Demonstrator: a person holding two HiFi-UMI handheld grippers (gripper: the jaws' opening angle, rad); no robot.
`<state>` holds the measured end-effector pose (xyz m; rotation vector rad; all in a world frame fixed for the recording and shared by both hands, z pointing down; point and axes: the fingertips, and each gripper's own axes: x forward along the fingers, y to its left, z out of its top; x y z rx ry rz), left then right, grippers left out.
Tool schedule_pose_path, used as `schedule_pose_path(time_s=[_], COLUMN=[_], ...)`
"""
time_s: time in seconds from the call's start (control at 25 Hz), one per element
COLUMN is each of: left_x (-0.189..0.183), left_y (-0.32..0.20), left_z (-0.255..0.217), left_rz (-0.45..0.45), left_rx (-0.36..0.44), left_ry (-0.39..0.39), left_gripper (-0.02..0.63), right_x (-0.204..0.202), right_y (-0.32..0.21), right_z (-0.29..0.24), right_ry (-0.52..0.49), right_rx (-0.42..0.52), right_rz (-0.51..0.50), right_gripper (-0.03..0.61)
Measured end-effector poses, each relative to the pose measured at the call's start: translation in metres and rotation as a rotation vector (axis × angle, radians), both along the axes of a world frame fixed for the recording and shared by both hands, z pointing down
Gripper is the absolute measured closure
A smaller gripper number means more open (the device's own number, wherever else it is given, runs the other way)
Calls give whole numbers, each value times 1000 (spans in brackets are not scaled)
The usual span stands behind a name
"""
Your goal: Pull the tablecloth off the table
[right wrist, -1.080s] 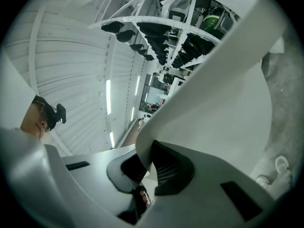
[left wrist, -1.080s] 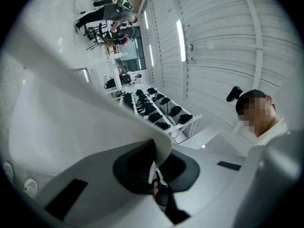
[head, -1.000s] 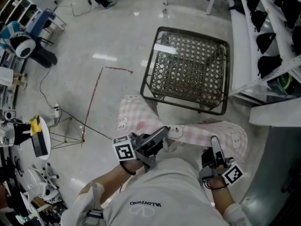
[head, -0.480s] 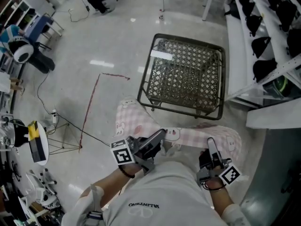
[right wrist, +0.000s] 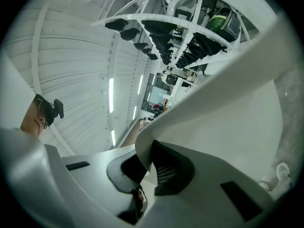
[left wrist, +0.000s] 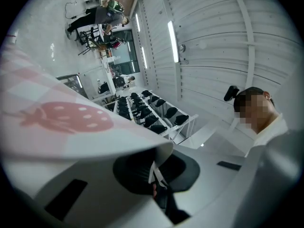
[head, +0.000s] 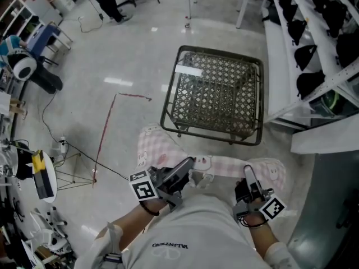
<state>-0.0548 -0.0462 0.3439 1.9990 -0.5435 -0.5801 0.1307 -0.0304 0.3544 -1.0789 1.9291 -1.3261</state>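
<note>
The pink checked tablecloth (head: 161,145) hangs off the table, stretched between both grippers close to the person's chest. The wire-mesh table (head: 210,132) stands bare just beyond it. My left gripper (head: 188,163) is shut on the cloth's left part. My right gripper (head: 247,172) is shut on its right part (head: 268,170). In the left gripper view, the strawberry-printed cloth (left wrist: 61,120) runs into the closed left gripper (left wrist: 154,167). In the right gripper view, the pale cloth (right wrist: 228,108) folds into the closed right gripper (right wrist: 145,167).
White shelving with dark helmets (head: 314,43) lines the right side. A black cable (head: 73,142) and a red floor line (head: 105,129) lie at the left. A small stand with a device (head: 42,175) is at the far left. White table legs (head: 188,4) stand at the top.
Both grippers and the cloth have drawn back from the table, which now sits farther up the head view. The grips have not changed.
</note>
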Motion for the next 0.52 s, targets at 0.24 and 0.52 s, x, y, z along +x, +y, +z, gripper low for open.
schedule_pose_path(time_s=[0.24, 0.52], left_x=[0, 2], left_y=[-1, -2], left_z=[0, -1], left_rz=[-3, -9], left_rx=[-2, -10], left_ry=[2, 2], left_gripper=[612, 612], right_x=[1, 2], right_y=[0, -4], right_z=[4, -1], right_ry=[-11, -9], right_rx=[-20, -9], right_rz=[0, -16], right_gripper=[568, 568])
